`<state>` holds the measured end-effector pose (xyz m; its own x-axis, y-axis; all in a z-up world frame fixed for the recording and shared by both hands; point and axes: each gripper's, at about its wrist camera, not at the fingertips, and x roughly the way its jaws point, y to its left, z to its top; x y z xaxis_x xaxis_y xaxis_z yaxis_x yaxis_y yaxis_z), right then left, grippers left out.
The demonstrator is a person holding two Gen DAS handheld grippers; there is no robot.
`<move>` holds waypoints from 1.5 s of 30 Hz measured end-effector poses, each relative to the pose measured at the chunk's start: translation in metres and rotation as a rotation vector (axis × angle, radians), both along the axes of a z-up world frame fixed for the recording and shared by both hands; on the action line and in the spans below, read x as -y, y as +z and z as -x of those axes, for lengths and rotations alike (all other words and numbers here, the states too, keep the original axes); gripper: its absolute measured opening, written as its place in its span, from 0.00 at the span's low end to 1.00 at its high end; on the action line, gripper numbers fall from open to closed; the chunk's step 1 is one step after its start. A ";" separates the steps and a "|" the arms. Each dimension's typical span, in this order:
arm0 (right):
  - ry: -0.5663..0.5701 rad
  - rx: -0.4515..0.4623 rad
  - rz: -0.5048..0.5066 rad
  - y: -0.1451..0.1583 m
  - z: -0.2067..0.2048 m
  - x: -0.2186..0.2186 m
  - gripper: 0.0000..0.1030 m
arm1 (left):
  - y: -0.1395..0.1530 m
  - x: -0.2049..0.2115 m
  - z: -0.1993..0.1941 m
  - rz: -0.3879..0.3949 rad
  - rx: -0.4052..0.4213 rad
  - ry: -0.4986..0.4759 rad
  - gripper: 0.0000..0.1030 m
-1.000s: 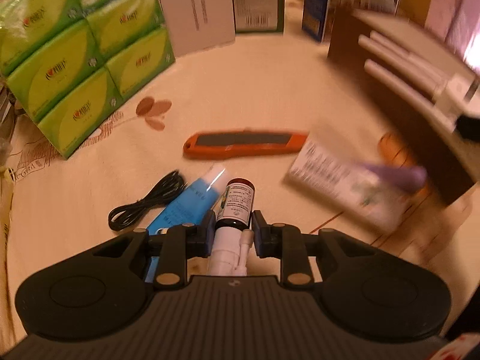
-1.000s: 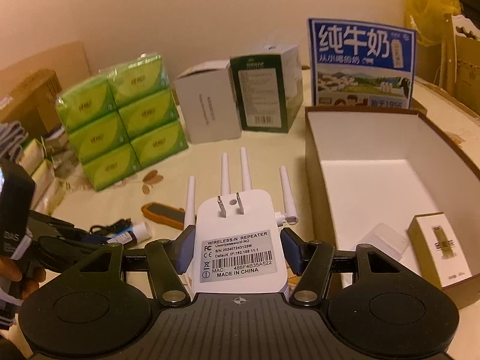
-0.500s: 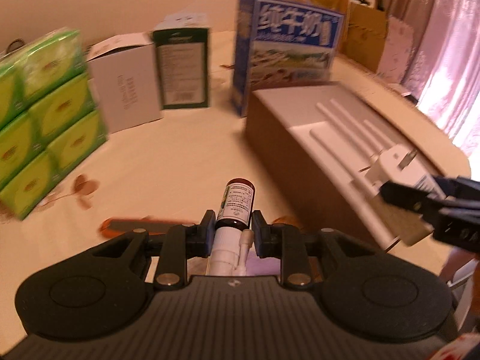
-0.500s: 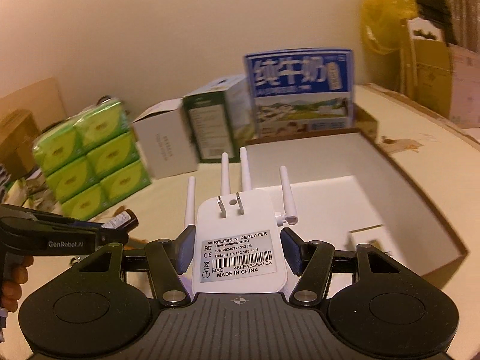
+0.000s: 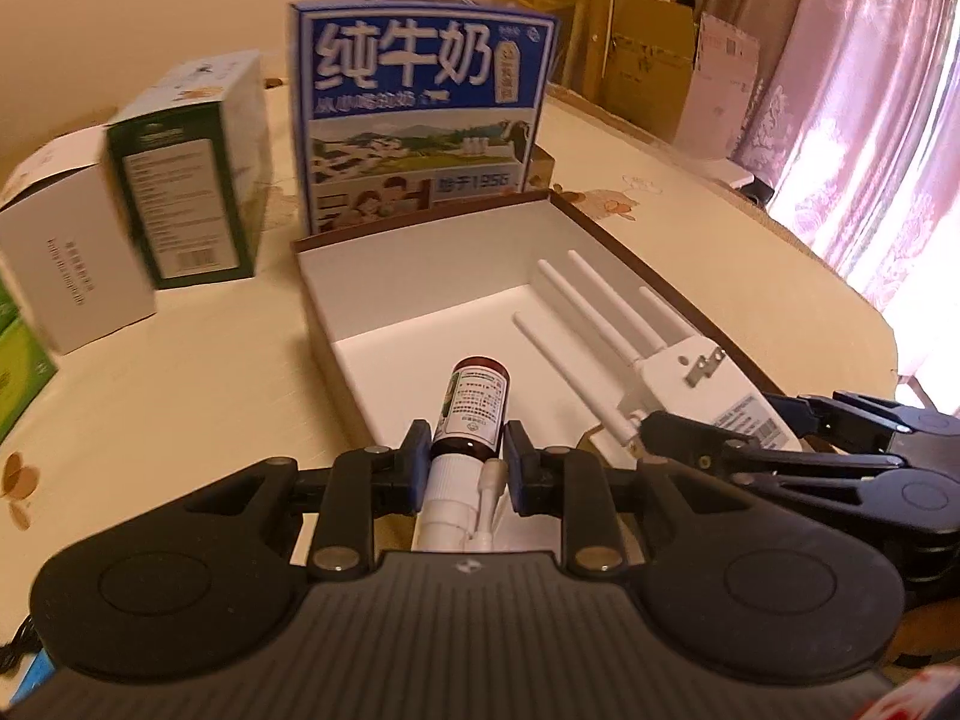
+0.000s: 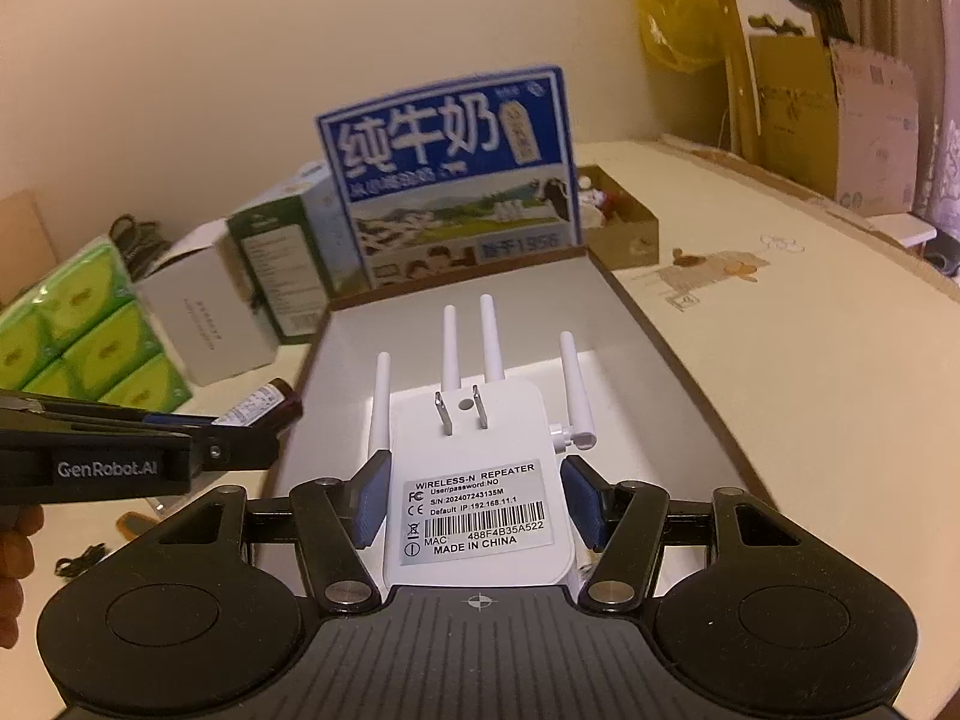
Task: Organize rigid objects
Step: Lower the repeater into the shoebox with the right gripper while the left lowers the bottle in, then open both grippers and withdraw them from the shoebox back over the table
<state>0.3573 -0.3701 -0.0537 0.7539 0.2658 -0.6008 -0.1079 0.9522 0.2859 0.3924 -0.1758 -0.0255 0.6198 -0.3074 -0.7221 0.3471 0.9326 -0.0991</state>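
My left gripper (image 5: 467,463) is shut on a small brown spray bottle (image 5: 472,405) with a white cap, held over the near left edge of the open brown box (image 5: 420,294). My right gripper (image 6: 474,501) is shut on a white wireless repeater (image 6: 474,468) with several antennas, held over the box's white inside (image 6: 636,372). The repeater (image 5: 690,372) and the right gripper (image 5: 780,450) also show in the left wrist view, at the box's right side. The bottle (image 6: 264,408) and the left gripper (image 6: 120,456) show at the left of the right wrist view.
A blue milk carton box (image 5: 420,102) stands behind the brown box. A green-and-white box (image 5: 192,162), a white box (image 5: 66,252) and green tissue packs (image 6: 78,324) stand at the left. A small cardboard box (image 6: 618,222) sits behind. A black cable (image 6: 78,561) lies on the cloth.
Both grippers have moved over the brown box. The left gripper swung right from the knife and tube on the cloth, bottle still held. The repeater now hangs above the box's inside.
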 end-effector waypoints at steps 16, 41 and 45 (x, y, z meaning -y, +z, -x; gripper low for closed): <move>-0.004 -0.152 0.029 -0.034 -0.095 0.013 0.55 | -0.042 0.042 -0.088 -0.104 -0.077 -0.008 0.21; -0.056 -0.116 -0.046 -0.029 -0.104 0.023 0.65 | -0.043 0.028 -0.098 -0.112 -0.055 -0.024 0.49; -0.069 -0.116 -0.073 -0.020 -0.081 0.030 0.67 | -0.036 0.021 -0.081 -0.099 -0.039 -0.046 0.52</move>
